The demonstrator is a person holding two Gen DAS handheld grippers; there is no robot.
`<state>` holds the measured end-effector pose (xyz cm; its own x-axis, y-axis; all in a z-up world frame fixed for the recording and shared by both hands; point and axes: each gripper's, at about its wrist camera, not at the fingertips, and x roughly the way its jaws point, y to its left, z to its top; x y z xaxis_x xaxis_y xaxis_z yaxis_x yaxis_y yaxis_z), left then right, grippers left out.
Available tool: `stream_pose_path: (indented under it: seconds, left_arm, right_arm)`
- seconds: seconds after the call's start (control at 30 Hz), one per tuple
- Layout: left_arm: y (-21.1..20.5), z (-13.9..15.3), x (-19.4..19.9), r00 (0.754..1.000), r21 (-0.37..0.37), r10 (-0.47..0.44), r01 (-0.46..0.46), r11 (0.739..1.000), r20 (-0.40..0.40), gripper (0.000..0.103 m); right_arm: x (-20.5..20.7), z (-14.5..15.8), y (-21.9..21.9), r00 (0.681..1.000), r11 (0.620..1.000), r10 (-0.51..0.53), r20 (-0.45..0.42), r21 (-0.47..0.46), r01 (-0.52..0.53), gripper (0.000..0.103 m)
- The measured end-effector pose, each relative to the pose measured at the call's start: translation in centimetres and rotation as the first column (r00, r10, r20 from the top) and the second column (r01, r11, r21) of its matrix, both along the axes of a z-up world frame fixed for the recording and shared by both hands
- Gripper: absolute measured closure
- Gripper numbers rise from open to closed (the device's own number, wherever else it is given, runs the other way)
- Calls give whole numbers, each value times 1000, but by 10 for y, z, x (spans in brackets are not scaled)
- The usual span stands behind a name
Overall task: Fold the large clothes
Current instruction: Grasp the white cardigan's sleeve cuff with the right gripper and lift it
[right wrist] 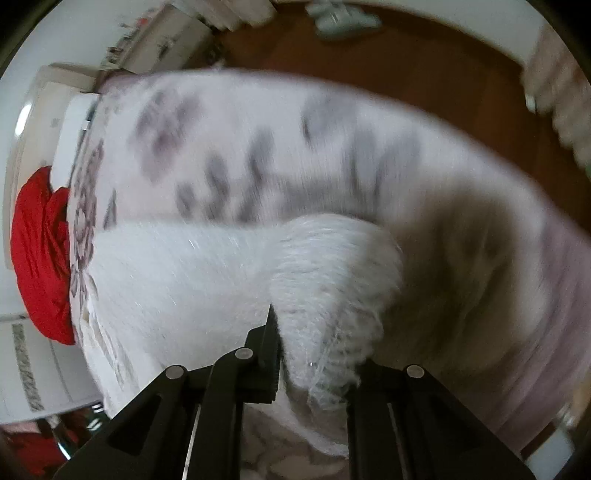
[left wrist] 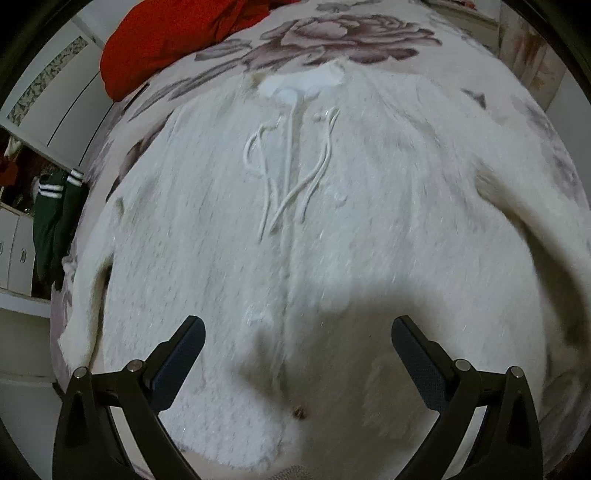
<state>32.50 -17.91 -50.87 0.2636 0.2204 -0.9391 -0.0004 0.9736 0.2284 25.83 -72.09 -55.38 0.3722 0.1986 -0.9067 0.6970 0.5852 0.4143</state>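
Observation:
A large fluffy white hoodie [left wrist: 258, 229] lies spread on a bed with a rose-print cover [left wrist: 351, 33], its two drawstrings [left wrist: 291, 173] trailing down the chest. My left gripper [left wrist: 297, 332] is open and empty, hovering just above the hoodie's lower front. My right gripper [right wrist: 314, 339] is shut on the ribbed cuff of a white sleeve [right wrist: 332, 280], holding it lifted over the bed; the sleeve [right wrist: 177, 273] runs left from the cuff. The right finger is hidden behind the fabric.
A red garment [left wrist: 162, 44] lies bunched near the head of the bed and also shows in the right wrist view [right wrist: 40, 251]. A green garment with white stripes [left wrist: 51, 221] hangs by white cabinets at left. Brown floor [right wrist: 424, 66] lies beyond the bed edge.

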Motion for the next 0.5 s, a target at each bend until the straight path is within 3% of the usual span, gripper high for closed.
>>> stream_pose_path:
  seconds: [0.2,0.33,0.4,0.5]
  left_arm:
    - [-12,-9,32,1000,-29,-2,3,1000,19,0]
    - [-4,-23,44,999,-46,29,-29,998,-13,0]
    - [6,-24,47,998,-55,56,-57,997,-17,0]
    - [34,-21,46,995,-48,102,-102,994,-4,0]
  right_arm:
    - [48,28,-54,996,991,66,57,-118,-59,90]
    - [69,31,-61,997,996,69,45,-68,-65,90]
    - [71,46,-49,995,996,65,79,-63,-61,90]
    - [93,91,-6,975,984,152,159,-120,-134,90]
